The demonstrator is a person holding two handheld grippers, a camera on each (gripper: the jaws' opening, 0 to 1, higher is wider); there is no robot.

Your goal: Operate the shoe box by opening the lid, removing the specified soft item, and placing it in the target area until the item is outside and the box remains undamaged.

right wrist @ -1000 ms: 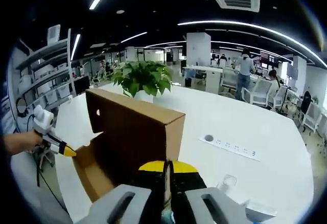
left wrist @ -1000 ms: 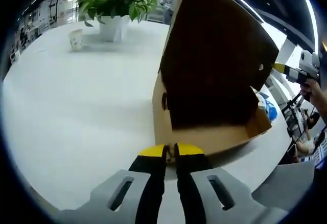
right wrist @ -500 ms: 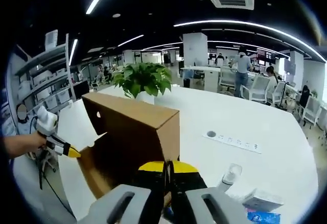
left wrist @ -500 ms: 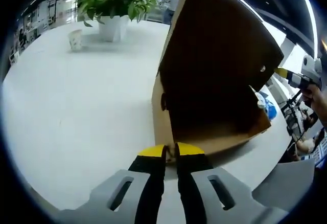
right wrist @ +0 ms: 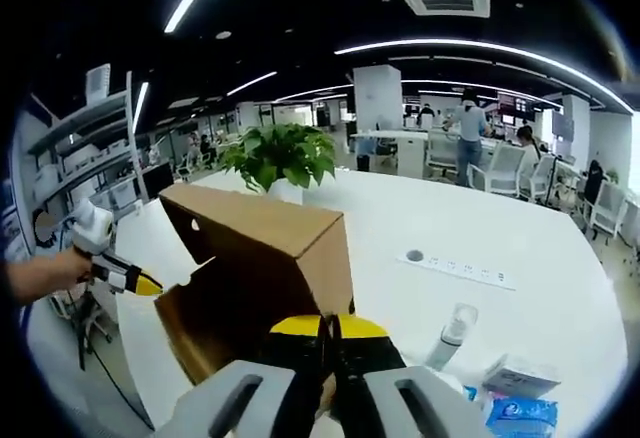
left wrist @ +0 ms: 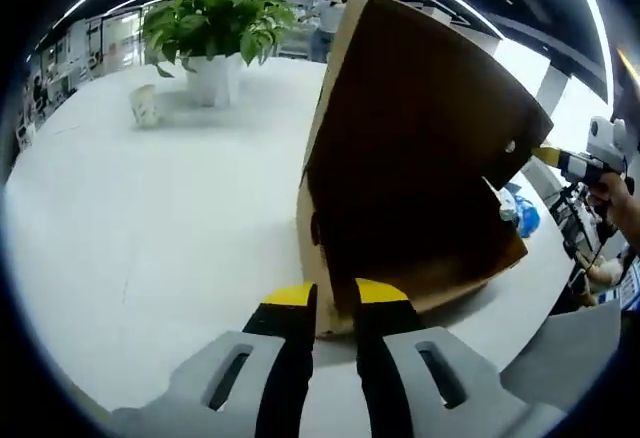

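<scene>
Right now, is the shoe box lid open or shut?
Open: the lid stands raised above the shoe box, its dark inner face showing.

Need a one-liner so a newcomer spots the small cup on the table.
On the white table, find the potted plant in its white pot beyond the cardboard box. The paper cup stands alone beside that pot, much shorter, pale and patterned.

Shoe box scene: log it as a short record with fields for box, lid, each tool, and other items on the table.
box: brown cardboard shoe box on the white table
lid: raised, standing steeply open
left tool: tips at the box's near edge, a narrow gap between them
right tool: shut at the lid's edge; grip itself hidden
other items: potted plant, paper cup, pump bottle, blue packet
soft item: not discernible
</scene>
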